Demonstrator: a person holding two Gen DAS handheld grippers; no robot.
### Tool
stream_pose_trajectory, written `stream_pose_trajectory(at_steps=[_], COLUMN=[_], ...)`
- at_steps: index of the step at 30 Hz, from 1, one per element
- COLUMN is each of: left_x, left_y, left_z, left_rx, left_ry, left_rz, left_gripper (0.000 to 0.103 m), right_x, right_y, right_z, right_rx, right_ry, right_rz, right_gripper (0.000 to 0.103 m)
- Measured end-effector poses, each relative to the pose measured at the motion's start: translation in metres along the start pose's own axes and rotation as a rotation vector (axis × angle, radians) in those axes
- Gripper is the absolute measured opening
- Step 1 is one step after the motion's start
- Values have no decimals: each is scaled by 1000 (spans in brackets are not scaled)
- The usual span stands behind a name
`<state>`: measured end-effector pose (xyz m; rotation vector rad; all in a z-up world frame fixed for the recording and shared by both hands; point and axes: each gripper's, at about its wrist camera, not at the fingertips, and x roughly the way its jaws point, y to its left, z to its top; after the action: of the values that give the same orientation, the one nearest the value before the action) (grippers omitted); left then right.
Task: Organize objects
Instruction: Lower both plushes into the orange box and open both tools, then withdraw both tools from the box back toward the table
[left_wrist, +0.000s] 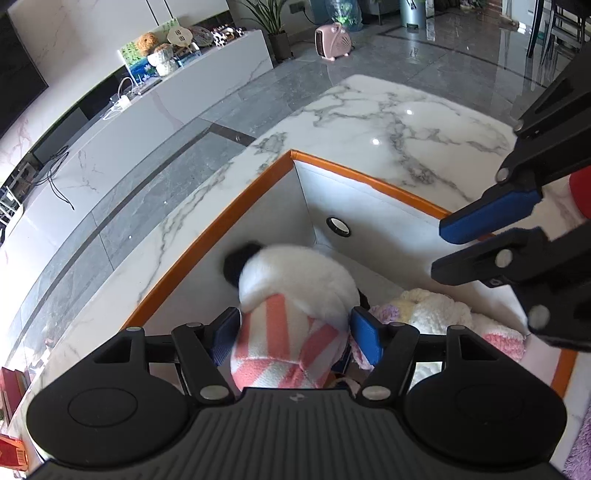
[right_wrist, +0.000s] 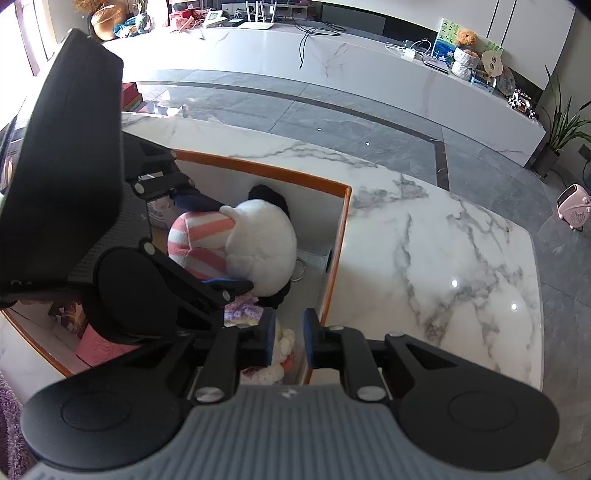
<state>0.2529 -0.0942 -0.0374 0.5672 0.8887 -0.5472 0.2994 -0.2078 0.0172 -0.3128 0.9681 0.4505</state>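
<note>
Left wrist: panda plush (left_wrist: 295, 295) head-down in box (left_wrist: 229, 218)

Both fisheye views sit close above an orange-rimmed white storage box (left_wrist: 236, 206) sunk in a white marble-patterned tabletop (left_wrist: 388, 122), looking steeply down along their own black grippers at the lower edge. The left wrist view faces the box's far corner, floor and long white cabinet (left_wrist: 155, 107) at upper left. The right wrist view looks from the other side, cabinet (right_wrist: 369, 62) across the top. Both share the white plush toy in pink stripes (left_wrist: 291, 295) (right_wrist: 240, 243), and each shows the other gripper.
</note>
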Motion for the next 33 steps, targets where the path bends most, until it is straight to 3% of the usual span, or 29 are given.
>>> stream_pose_trajectory(at_steps=[5,7,8,10,11,13,16,21,26,30,33], left_x=[-24,-30,-32,-38,-41,-42,-30,-20,-7,7,12], left_y=[4,5,6,11,15,25,38,45,38,37,33], left_z=[-5,-4,-5,-7,-9,-13,-19,-21,-14,-19,-22], left_rx=[-34,-61,-83,-154,-195,-304,-419,-471,-427,-454,-449], left_ry=[-57,-49,-33,-16,-18,12,85,53,72,94,89], left_rz=[-27,-9,7,32,34,5,-36,-29,50,15,41], left_gripper=[83,81,77,59,56,34,19,11,7,2,2], right_x=[1,0,0,-2,-3,-4,-3,-4,-1,2,4], right_y=[1,2,2,2,2,1,1,4,5,7,8], right_z=[-1,-2,-2,-2,-3,-4,-5,-5,-5,-5,-5], right_rx=[-2,-2,0,3,4,7,12,0,-6,-10,-13], right_ry=[-1,-3,-5,-10,-12,-13,-12,-13,-4,2,8], right_rz=[3,3,5,8,7,6,9,10,7,10,11], right_gripper=[19,19,19,19,19,20,20,21,21,21,21])
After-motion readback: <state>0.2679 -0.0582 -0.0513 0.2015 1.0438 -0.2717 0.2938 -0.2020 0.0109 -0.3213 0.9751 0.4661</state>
